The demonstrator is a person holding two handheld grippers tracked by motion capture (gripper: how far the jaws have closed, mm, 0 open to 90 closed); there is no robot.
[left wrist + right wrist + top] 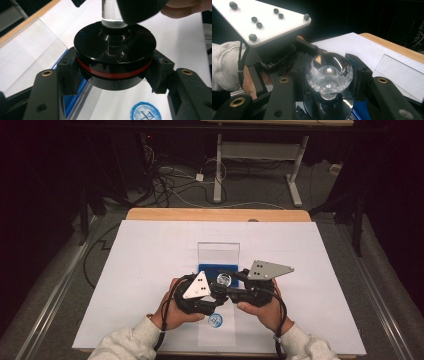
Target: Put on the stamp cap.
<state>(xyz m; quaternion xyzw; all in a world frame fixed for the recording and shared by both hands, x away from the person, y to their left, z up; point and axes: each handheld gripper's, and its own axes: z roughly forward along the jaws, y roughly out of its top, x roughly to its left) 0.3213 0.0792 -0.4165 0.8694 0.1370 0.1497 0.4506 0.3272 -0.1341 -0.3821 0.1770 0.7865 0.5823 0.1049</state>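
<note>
The faceted clear crystal ball [328, 73] on its round black red-ringed base [113, 60] sits mid-table before the blue tray [216, 270], where your left gripper [113, 75] clamps the base steady while your right gripper [329, 75] pinches the ball, seemingly to separate them.

Crystal ball [329, 72]: you see a clear faceted glass globe, upright on a short clear stem, seated on top of the black base.
Black base [113, 53]: your round, glossy black disc with a red ring around its side, held level above the white sheet.
Place: both sit together just in front of the blue pad.
</note>
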